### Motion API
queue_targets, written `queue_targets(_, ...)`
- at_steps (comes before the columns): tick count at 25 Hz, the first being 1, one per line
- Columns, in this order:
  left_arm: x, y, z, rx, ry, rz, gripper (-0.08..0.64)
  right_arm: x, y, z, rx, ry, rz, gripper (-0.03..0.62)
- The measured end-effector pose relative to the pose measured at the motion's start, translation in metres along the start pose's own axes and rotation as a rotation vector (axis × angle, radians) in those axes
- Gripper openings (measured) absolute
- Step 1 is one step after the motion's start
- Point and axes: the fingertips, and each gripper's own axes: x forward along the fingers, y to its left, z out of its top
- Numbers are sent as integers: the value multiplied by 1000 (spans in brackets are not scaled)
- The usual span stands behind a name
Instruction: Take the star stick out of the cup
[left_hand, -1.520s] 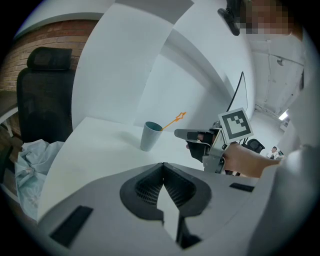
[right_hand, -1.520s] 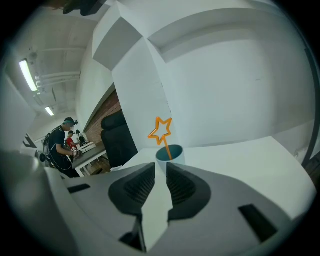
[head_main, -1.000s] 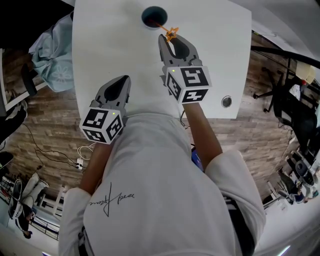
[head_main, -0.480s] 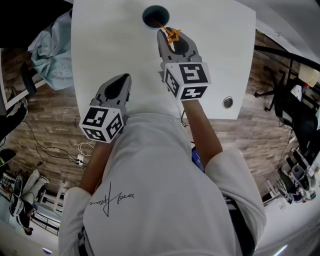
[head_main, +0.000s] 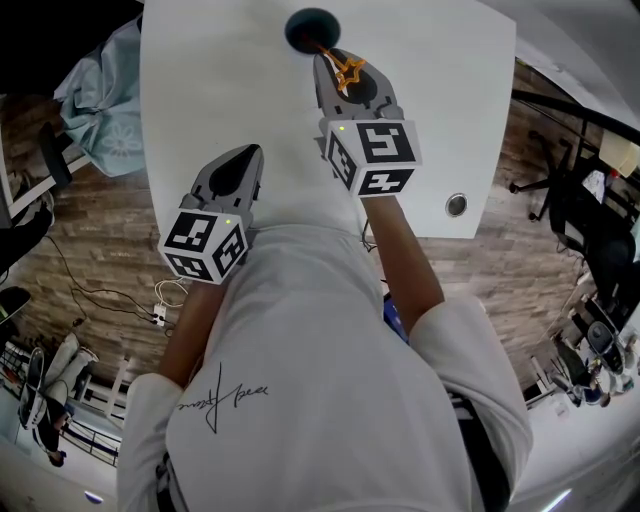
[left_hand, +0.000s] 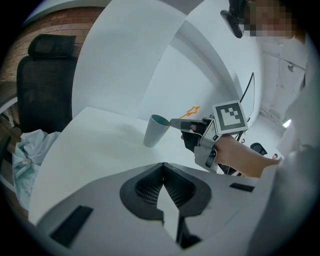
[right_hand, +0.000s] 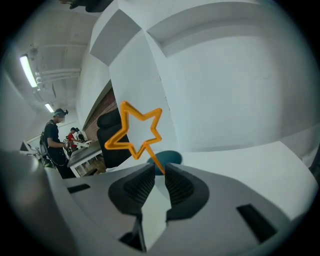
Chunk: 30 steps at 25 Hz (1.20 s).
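The orange star stick (right_hand: 136, 131) leans out of the teal cup (head_main: 311, 29) at the far edge of the white table (head_main: 220, 90). In the right gripper view its thin stem runs down between the jaws of my right gripper (right_hand: 156, 169). The jaws stand close on either side with a narrow gap left, and the stem rests near the right jaw. The star (head_main: 348, 71) shows just over that gripper (head_main: 335, 68). From the left gripper view I see the cup (left_hand: 155, 130) upright with the star (left_hand: 190, 111) above my right gripper. My left gripper (head_main: 243, 160) rests shut and empty near the front edge.
A round metal grommet (head_main: 456, 205) sits in the table at the right. A chair with light blue cloth (head_main: 100, 100) stands left of the table, another office chair (head_main: 575, 200) on the right. People stand far off in the room (right_hand: 55, 140).
My right gripper has moved forward toward the cup and its jaws have narrowed around the star stick's stem. The left gripper has stayed in place.
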Motion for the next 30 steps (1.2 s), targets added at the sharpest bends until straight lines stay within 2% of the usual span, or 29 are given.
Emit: queue_targets(30, -8, 0, 4, -7, -35, 4, 8, -2, -3, 5, -40, 14, -49, 32)
